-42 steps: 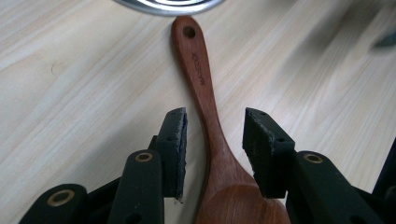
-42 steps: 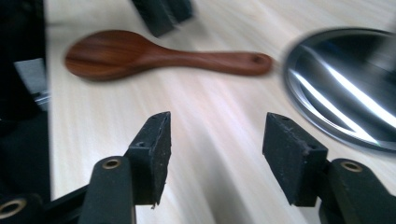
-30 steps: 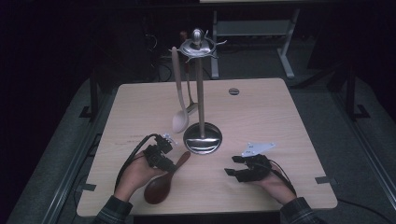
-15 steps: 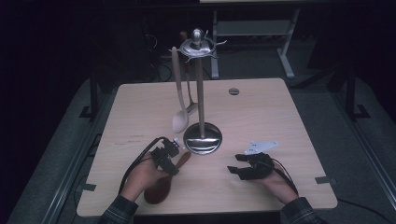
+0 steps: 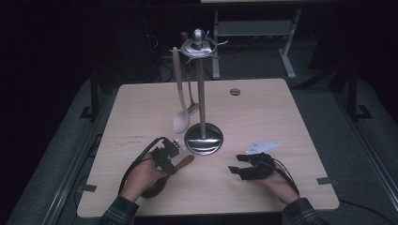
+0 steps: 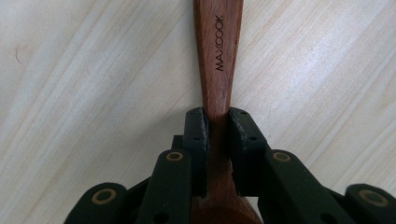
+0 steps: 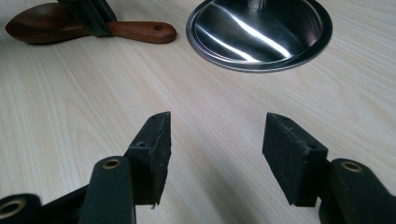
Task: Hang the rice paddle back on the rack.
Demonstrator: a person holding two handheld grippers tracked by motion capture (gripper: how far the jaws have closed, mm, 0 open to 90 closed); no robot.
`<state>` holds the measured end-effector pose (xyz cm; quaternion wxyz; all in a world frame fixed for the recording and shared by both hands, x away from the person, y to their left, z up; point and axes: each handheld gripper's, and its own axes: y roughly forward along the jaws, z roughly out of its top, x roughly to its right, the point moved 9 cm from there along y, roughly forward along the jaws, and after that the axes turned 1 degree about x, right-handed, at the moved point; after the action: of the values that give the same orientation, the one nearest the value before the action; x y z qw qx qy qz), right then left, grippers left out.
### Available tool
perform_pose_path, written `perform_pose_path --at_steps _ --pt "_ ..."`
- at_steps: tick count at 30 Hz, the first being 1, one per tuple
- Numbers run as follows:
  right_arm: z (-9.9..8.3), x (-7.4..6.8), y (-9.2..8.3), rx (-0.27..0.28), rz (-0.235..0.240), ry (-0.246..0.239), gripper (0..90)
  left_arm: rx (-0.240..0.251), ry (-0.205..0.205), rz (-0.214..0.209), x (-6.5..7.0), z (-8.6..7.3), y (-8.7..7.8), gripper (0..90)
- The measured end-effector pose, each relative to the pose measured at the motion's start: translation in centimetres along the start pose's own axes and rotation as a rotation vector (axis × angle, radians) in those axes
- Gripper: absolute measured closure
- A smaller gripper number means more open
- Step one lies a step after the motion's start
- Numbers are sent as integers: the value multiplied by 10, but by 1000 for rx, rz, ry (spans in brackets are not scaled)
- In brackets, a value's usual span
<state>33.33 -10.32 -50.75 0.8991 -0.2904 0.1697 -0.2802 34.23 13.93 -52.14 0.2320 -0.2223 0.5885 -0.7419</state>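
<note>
Your left gripper (image 6: 217,121) has just been closing its fingers onto the wooden spoon (image 6: 218,51) handle, while your right gripper (image 7: 215,140) fingers gape empty over bare counter (image 7: 70,116), short of the stand base (image 7: 259,32) rim.

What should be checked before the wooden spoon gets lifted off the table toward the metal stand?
1. Grip on the wooden spoon: ok. The left gripper has just been closing, and its pads now sit against both sides of the handle.
2. Grip position: ok. The jaws hold the narrow neck just above the bowl, centred on it.
3. Spoon at rest: ok. It lies flat on the table.
4. Right gripper: ok. Open, holding nothing, apart from the spoon.
5. Stand: ok. Upright on its round base, beside the spoon handle's end.
6. Free hook on the stand: cannot tell. A pale spoon already hangs there; the other hooks are too small to judge.
</note>
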Motion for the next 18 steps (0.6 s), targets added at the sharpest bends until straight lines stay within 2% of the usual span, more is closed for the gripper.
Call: perform_pose_path --at_steps 6,10,14,18 --pt "0 1 0 -2 0 6 416 22 4 -13 0 -1 0 785" --pt "0 1 0 1 2 8 415 74 2 -27 -2 0 -4 785" --pt "0 2 -1 7 -1 7 414 195 -13 -55 1 4 -17 785" --pt "0 3 -1 8 -2 11 413 322 -4 -95 4 6 -33 785"
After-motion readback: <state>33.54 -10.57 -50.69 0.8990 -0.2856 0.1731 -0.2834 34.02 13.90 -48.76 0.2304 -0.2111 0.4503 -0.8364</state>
